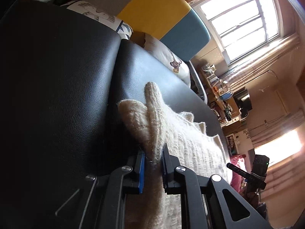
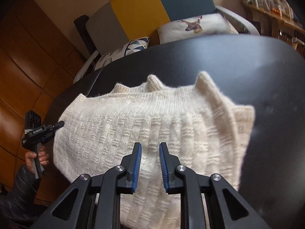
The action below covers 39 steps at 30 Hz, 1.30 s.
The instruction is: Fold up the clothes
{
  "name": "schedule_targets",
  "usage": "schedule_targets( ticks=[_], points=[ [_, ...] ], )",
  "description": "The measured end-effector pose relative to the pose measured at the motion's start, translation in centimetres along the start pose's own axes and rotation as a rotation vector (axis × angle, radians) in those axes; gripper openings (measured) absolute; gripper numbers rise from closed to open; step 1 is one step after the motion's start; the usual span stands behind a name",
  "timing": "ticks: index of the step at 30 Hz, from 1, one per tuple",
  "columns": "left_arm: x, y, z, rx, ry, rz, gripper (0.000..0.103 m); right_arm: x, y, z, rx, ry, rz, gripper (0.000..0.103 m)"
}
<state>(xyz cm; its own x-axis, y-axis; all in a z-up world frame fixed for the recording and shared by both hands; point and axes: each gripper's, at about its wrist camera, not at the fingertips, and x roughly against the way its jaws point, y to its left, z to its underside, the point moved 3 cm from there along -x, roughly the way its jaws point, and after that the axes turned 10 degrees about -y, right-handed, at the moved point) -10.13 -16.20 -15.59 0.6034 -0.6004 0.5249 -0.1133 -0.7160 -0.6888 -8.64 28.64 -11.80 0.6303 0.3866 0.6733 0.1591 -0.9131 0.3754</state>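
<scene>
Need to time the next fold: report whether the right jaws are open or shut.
Open. The right gripper shows a clear gap between its blue pads, with the cream sweater lying beneath, not pinched.

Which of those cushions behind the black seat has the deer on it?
The white cushion at the right, below the teal panel. The other cushion, further left, carries blue triangles.

the left gripper (image 1: 153,155) is clamping its two fingers on a raised fold of knit, the blue pad (image 1: 141,171) pressing one side and the black finger the other. the right gripper (image 2: 150,148) is hovering with its blue-padded fingers (image 2: 137,167) parted, nothing pinched between them. in the right wrist view the person's left hand (image 2: 37,157) is wrapping around the left gripper's handle, a dark padded sleeve (image 2: 22,189) covering the forearm below it.
</scene>
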Motion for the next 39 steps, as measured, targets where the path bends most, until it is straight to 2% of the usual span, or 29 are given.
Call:
schedule_targets(
  ticks=[4,8,10,17,24,30,39],
  points=[
    [0.6,-0.7,-0.5,0.017,-0.022,0.02,0.014,0.1,-1.0,-0.4,0.147,0.073,0.074,0.019],
    [1.3,-1.0,-0.7,0.042,-0.049,0.013,0.014,-2.2,-2.5,0.7,0.249,0.198,0.155,0.019],
    [1.7,-1.0,-0.8,0.061,-0.062,0.008,0.014,-3.2,-3.5,1.4,0.25,0.239,0.171,0.019],
    [3.5,-2.4,-1.6,0.118,-0.108,0.019,0.013,-4.6,-4.1,1.6,0.189,0.239,0.138,0.019],
    [5.3,-8.5,-2.6,0.158,-0.147,0.075,0.013,-5.3,-4.4,1.4,0.127,0.221,0.12,0.019],
    [3.7,-14.9,-2.4,0.161,-0.154,0.095,0.013,-5.4,-5.1,1.3,0.101,0.219,0.09,0.019],
    [-0.4,-22.4,-0.1,0.176,-0.124,0.123,0.013,-5.2,-6.5,1.2,0.053,0.207,0.012,0.019]
  ],
)
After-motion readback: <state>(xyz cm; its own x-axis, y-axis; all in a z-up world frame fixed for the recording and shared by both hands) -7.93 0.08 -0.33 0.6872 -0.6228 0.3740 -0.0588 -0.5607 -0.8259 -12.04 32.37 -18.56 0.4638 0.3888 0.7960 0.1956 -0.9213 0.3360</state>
